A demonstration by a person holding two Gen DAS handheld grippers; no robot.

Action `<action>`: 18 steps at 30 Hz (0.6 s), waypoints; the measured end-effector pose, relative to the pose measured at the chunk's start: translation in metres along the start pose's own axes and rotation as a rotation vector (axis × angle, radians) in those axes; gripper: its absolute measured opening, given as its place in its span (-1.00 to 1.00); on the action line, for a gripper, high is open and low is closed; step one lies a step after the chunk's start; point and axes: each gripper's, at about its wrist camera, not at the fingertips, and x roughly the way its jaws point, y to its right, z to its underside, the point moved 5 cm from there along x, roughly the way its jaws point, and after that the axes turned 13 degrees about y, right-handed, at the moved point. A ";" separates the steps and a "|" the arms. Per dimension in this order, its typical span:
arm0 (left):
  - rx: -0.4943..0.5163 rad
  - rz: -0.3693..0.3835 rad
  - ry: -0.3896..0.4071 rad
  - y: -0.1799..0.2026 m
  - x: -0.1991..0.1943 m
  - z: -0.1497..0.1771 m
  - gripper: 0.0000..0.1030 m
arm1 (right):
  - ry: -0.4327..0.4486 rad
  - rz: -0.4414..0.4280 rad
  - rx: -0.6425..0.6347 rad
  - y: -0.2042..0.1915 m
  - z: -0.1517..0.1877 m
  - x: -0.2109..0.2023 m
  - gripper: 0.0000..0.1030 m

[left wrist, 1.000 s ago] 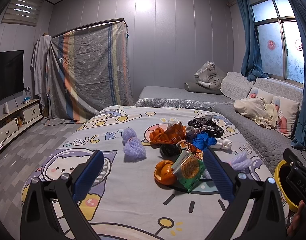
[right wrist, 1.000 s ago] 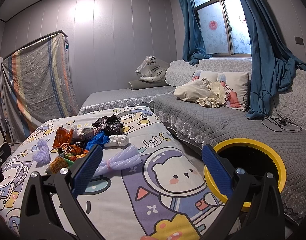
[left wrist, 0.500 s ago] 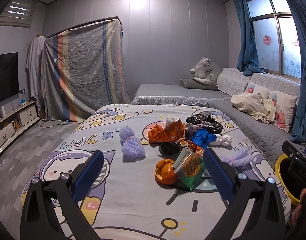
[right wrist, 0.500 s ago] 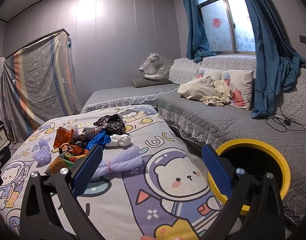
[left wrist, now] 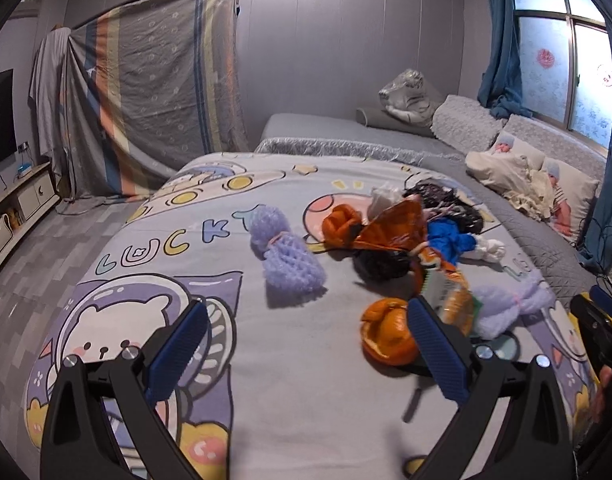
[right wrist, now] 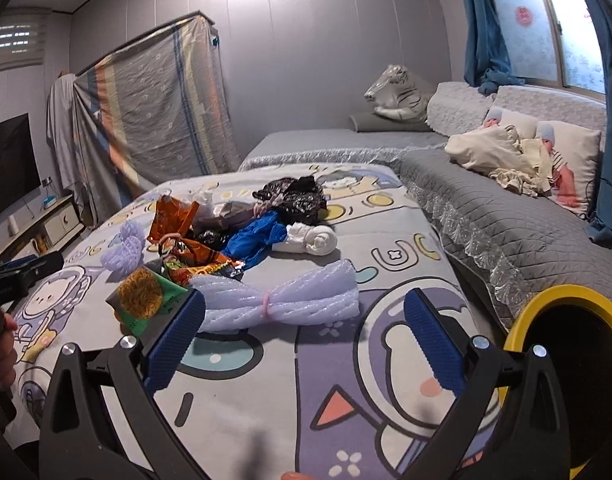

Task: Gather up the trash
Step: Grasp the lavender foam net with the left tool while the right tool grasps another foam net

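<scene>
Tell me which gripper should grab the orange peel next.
Left. The orange peel lies right beside the left gripper, which is open. From the right gripper, also open, the peel is hidden; a foam net lies ahead of it instead.

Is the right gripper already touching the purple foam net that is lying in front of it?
Apart. In the right wrist view the open right gripper is short of the foam net; bare sheet shows between the fingers.
</scene>
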 end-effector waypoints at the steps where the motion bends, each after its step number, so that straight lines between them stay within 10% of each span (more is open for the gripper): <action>1: 0.006 -0.006 -0.001 -0.002 0.005 -0.001 0.87 | -0.010 -0.005 -0.002 0.001 0.001 0.005 0.85; 18: 0.001 -0.055 -0.173 -0.039 0.117 -0.017 0.87 | -0.258 -0.023 0.035 0.027 0.018 0.080 0.85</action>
